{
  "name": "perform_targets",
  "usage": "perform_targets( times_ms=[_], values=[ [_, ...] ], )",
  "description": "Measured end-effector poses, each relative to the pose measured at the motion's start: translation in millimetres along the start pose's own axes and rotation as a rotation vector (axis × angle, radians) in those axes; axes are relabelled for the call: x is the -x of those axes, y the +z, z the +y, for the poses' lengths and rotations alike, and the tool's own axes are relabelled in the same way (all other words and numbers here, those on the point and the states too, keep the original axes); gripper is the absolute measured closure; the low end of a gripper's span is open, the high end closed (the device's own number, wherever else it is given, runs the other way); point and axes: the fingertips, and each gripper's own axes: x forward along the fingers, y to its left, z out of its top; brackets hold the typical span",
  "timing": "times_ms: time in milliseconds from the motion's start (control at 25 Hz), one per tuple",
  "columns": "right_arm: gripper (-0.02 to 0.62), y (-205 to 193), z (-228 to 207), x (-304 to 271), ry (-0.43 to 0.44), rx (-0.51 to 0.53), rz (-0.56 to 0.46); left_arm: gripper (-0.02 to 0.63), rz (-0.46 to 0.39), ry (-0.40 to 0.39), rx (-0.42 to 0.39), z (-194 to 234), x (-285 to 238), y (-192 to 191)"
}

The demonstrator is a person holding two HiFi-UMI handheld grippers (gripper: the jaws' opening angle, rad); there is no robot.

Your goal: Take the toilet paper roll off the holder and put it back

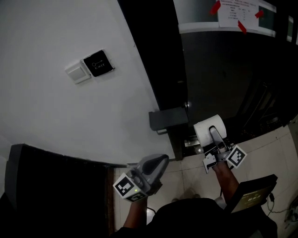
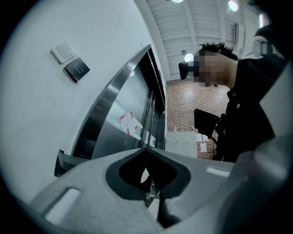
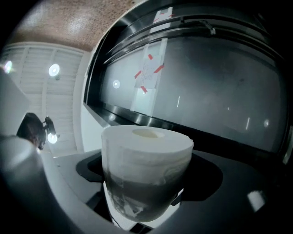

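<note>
A white toilet paper roll sits between the jaws of my right gripper, which is shut on it. In the right gripper view the roll stands upright with its hollow core facing up, and both jaws press its sides. The dark grey holder juts from the black column just left of the roll, apart from it. My left gripper hangs lower left of the holder, near the white wall. Its jaws meet at the tip, shut with nothing between them.
A white switch and a black panel are on the white wall. Dark glass with a taped paper notice rises behind the roll. A dark cabinet stands lower left. A person stands nearby.
</note>
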Motion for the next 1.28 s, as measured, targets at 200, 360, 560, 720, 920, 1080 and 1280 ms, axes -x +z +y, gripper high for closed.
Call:
perform_targets(
  times_ms=[200,360,560,720,920,1080,1280],
  values=[
    [0.129,1.2,-56.0,-1.8,-0.104,-0.141,-0.086,0.609,0.011,0.034,0.009,2.3,12.9,-4.6],
    [0.130,-8.2,-93.6,-6.5,-0.198,-0.154,-0.100,0.609,0.024,0.070,0.014,4.9,24.8,-6.0],
    [0.137,-20.1,-116.4,-13.8,-0.263,-0.179,-0.109,0.609,0.056,0.147,0.009,6.6,45.4,-12.8],
    [0.137,-26.2,-135.8,-19.5,-0.296,-0.208,-0.141,0.609,0.060,0.182,-0.008,5.1,59.2,-6.9],
    [0.137,-52.3,-143.3,-31.5,-0.276,-0.248,-0.103,0.609,0.057,0.234,-0.001,3.1,75.9,-4.9],
    [0.137,-76.4,-145.6,-36.0,-0.267,-0.277,-0.070,0.609,0.052,0.263,-0.002,0.2,86.2,-4.9],
    [0.137,-89.6,-137.3,-44.7,-0.254,-0.289,-0.055,0.609,0.089,0.306,-0.012,0.6,101.7,-14.9]
  ],
)
